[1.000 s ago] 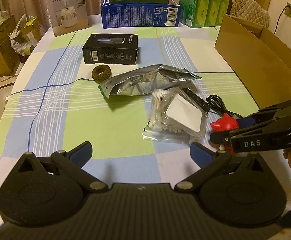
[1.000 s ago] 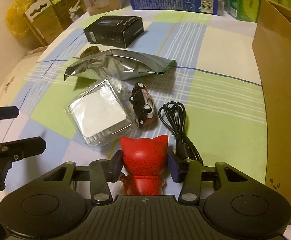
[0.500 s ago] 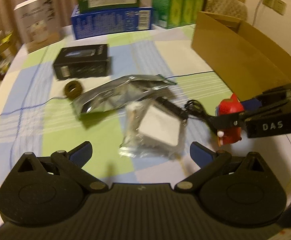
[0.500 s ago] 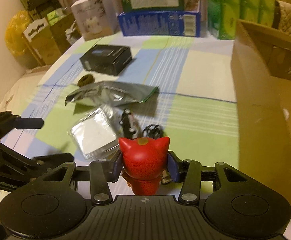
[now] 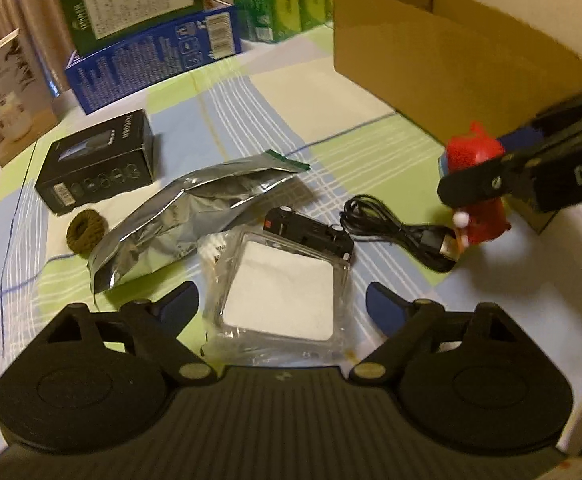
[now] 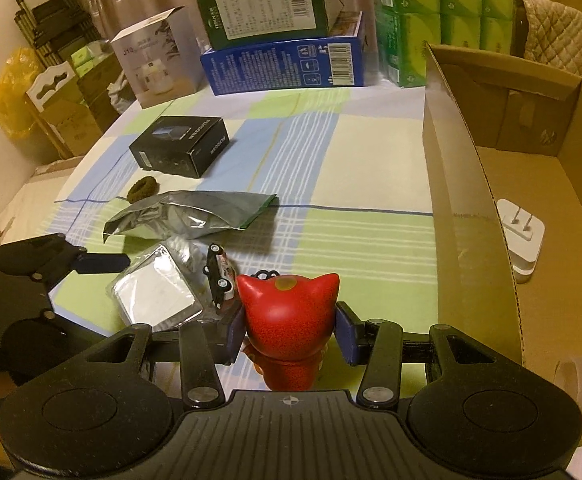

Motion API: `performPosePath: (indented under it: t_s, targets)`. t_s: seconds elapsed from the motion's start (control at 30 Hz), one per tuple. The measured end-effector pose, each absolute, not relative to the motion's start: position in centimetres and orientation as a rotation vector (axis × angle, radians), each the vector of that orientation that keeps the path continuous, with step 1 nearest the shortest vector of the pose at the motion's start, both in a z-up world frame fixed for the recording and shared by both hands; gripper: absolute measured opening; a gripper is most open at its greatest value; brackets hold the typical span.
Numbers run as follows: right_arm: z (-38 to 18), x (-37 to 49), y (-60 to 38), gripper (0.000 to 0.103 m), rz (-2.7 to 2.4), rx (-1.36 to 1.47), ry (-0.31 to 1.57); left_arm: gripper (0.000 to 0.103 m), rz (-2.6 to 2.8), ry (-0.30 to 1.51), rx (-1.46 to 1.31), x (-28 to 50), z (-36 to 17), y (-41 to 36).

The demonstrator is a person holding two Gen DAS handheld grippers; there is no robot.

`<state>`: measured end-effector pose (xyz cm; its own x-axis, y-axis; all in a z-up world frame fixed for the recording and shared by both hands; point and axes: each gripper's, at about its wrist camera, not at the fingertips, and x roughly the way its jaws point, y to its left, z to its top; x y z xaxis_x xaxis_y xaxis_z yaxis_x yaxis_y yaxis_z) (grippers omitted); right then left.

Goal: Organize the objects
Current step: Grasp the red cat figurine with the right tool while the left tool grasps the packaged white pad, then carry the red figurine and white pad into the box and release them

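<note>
My right gripper [image 6: 289, 332] is shut on a red horned figure [image 6: 289, 320] and holds it above the table, beside the left wall of an open cardboard box [image 6: 463, 208]. The left wrist view shows the figure [image 5: 475, 160] in front of that box [image 5: 431, 60]. My left gripper [image 5: 281, 306] hangs low over a clear packet with a white pad [image 5: 283, 292]. Its jaws are closing, with the packet between them and the pads apart from it. A black toy car [image 5: 311, 232] and a black cable [image 5: 395, 228] lie just beyond the packet.
A silver foil bag [image 5: 187, 208], a brown hair tie [image 5: 87, 230] and a black carton [image 5: 99, 168] lie further back on the checked cloth. A white charger [image 6: 523, 240] sits inside the cardboard box. Blue and green cartons [image 6: 283, 64] stand along the far edge.
My left gripper has rolled and come down closer over the clear packet, and its jaws have narrowed. The right gripper has lifted the red figure off the table, towards the cardboard box.
</note>
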<state>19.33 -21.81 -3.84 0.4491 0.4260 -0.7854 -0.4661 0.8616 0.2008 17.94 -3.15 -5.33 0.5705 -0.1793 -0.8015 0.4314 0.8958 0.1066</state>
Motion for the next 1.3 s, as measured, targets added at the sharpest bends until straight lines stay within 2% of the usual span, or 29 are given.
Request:
performPosePath:
  t_s: [0.13, 0.3, 0.4, 0.73, 0.97, 1.3]
  targets:
    - [-3.9, 19.4, -21.9, 0.043, 0.553, -0.045, 0.957, 0.084, -0.37, 0.897, 0.394, 18.4, -5.9, -4.2]
    - [-3.8, 19.4, -22.0, 0.043, 0.554, -0.039, 0.952, 0.068, -0.373, 0.905, 0.454, 18.6, -6.3, -4.8]
    - [-3.6, 19.3, -22.1, 0.043, 0.554, -0.036, 0.948, 0.065, -0.368, 0.917, 0.431, 18.7, -6.0, -4.7]
    - [-1.4, 18.6, -22.5, 0.043, 0.564, -0.022, 0.915, 0.063, -0.326, 0.916, 0.264, 17.4, -2.6, -3.2]
    - [2.3, 17.7, -23.3, 0.043, 0.578, 0.0, 0.856, 0.063, -0.268, 0.921, 0.166, 16.3, 1.2, -3.1]
    - [8.4, 17.8, -28.4, 0.043, 0.531, 0.011, 0.759, 0.063, -0.328, 0.843, 0.122, 15.6, 7.6, -7.9]
